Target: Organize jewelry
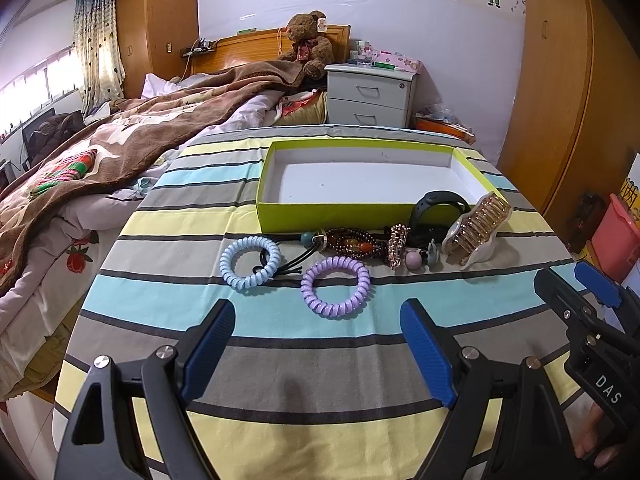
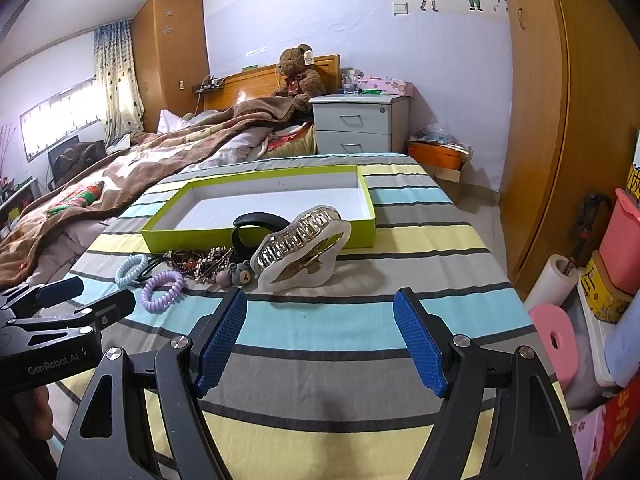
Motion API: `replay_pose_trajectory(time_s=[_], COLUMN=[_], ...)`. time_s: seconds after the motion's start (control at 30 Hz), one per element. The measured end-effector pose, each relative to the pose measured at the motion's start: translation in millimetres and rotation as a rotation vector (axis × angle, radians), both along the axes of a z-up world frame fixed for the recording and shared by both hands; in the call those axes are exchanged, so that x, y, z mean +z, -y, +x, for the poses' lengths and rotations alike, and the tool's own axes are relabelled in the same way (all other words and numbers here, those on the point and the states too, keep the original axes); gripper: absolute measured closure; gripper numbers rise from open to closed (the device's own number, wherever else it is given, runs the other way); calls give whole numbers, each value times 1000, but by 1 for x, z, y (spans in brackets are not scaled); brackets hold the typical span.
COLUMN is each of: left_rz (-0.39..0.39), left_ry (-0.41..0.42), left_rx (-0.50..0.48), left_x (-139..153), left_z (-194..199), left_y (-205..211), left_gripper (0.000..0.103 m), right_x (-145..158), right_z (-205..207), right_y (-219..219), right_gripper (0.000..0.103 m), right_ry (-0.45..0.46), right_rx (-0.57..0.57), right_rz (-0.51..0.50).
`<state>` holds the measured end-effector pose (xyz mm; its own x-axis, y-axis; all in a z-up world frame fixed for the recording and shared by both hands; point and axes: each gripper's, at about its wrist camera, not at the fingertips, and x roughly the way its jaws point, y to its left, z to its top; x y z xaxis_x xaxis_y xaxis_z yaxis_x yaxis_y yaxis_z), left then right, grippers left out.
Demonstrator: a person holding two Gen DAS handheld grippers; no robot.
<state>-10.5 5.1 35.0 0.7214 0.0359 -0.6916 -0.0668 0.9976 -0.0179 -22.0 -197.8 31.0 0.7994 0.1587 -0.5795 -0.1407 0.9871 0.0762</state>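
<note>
Nothing's been grabbed yet, both grippers' fingers held apart; purple coil tie is best pinched across one side, then dropped into green box.

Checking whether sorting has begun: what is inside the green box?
The green box shows only its bare white floor; no jewelry lies in it. The near wall hides a strip of floor, and the black band covers one corner.

Matt striped woven cloth covers the table. The shallow lime-green paperboard box looks matt, white inside. The lilac coiled plastic hair tie is glossy, as is the big cream-and-gold hair claw, possibly plastic.
</note>
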Motion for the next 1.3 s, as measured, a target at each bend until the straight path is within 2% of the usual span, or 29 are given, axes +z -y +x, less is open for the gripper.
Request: replay_pose_trajectory(time_s=[0.8,1.07,1.3], left_rz=[-7,-65,-115], left_ry=[-7,-24,-50], left_rx=[7,-1,-20], left_x=[-2,-3,-7], left_z=[7,14,21], left_y=[-3,-18,-27], left_gripper=[17,17,17], right_x=[2,4,-5], right_z=[4,25,53], right_y=[-1,4,-3], right_gripper=[27,27,27], right_ry=[-5,-57,-134], right_rx=[14,40,56], right_rz=[12,156,224])
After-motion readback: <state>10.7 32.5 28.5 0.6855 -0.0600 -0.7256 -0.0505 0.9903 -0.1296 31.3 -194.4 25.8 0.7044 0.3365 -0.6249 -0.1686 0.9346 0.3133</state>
